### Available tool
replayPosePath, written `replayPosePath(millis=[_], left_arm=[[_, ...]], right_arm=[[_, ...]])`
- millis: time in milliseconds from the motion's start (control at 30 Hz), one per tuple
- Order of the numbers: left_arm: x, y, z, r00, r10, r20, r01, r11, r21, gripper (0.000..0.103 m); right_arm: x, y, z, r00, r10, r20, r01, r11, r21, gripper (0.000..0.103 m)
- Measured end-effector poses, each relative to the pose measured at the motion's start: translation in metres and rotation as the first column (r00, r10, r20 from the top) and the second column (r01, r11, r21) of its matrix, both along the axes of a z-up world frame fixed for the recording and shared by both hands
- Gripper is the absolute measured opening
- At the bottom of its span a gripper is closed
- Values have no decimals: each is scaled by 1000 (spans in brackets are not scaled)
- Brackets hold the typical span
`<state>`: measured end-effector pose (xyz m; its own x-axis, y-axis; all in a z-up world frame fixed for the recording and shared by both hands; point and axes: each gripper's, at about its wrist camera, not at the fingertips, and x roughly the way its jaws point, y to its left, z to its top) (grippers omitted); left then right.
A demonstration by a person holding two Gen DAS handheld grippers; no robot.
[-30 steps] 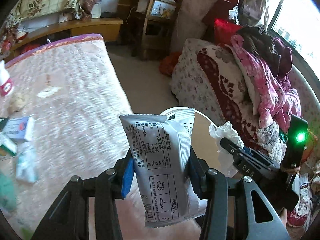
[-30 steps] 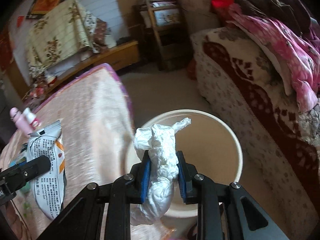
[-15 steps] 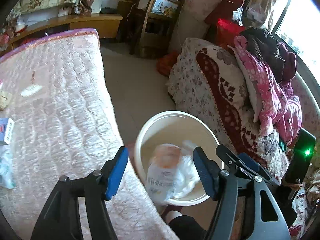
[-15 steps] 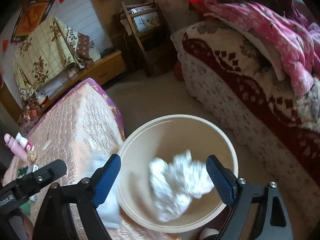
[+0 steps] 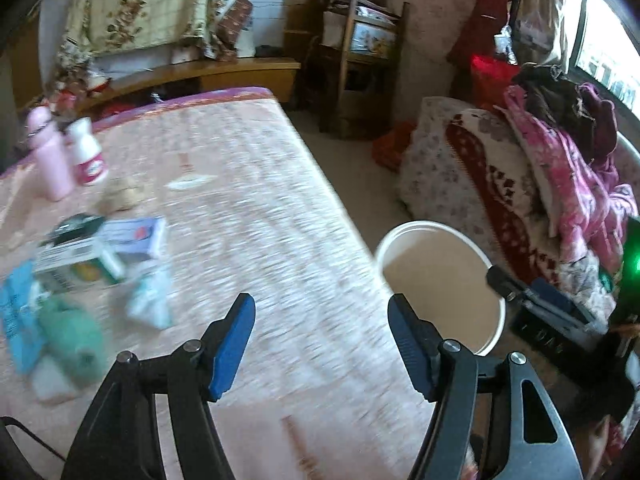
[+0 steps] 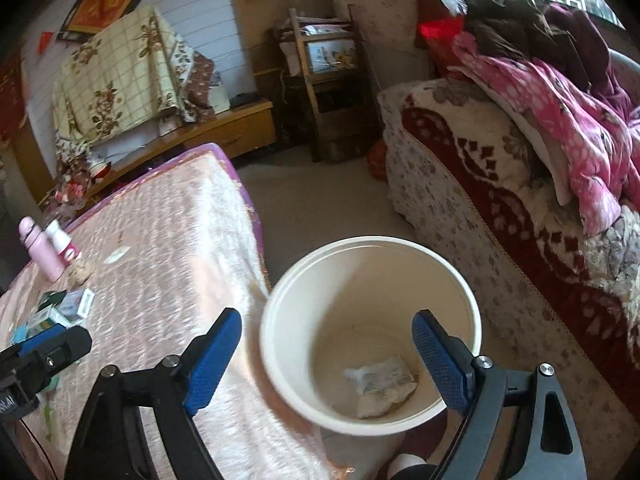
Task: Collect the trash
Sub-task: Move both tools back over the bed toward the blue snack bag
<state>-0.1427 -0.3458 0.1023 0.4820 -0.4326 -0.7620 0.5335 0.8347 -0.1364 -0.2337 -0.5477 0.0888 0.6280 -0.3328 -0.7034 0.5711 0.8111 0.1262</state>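
My left gripper [image 5: 320, 330] stands with its blue pads wide apart and nothing between them, hanging over the pink quilted bed [image 5: 256, 216] near its edge. My right gripper [image 6: 326, 342] is likewise spread wide and empty, poised above the cream bucket [image 6: 280, 292] that sits on the floor just beside the bed. In the right wrist view I can see down into the bucket: a silver printed wrapper [image 6: 380, 376] lies at the bottom on top of a crumpled white tissue [image 6: 374, 404], the two touching. In the left wrist view the same bucket shows to the right of my left gripper, with the tip of the right gripper reaching over its far rim. More litter is spread on the bed to the left of my left gripper: a white and blue carton [image 5: 134, 236], a green-trimmed box [image 5: 78, 266] touching it, a pale plastic packet [image 5: 150, 300], a green crumpled lump [image 5: 74, 338] and a blue packet [image 5: 18, 316] at the picture's edge, all blurred. Farther back on the bed stand a pink bottle [image 5: 50, 152] and a white bottle with a red label [image 5: 88, 152], side by side and upright. Across the floor from the bed, a sofa with a red and cream blanket [image 6: 500, 208] carries a heap of pink clothes [image 6: 572, 120].
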Motion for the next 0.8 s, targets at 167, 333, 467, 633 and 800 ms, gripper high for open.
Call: replayPosePath(millis=[167,333,467,633,800], left_arm=[[-6,49,8,998,54,24,-54,998,12,69],[-8,93,14,992,117,40,-117,993,11,70],[-7,121,18,985,158,64,-159,987,10,70],[-4,153,20,975,204,84,-206,979,8,70],[-1,177,20,966,246,84,-247,969,1,70]], right_arm=[[1,37,15,999,47,23,-47,999,1,90],[9,75,29,994,106,37,-105,994,-10,90],[19,110,41,986,161,47,-160,987,-29,90],[34,141,46,976,213,46,-211,977,-36,90],[49,171,47,964,263,37,-261,965,-35,90]])
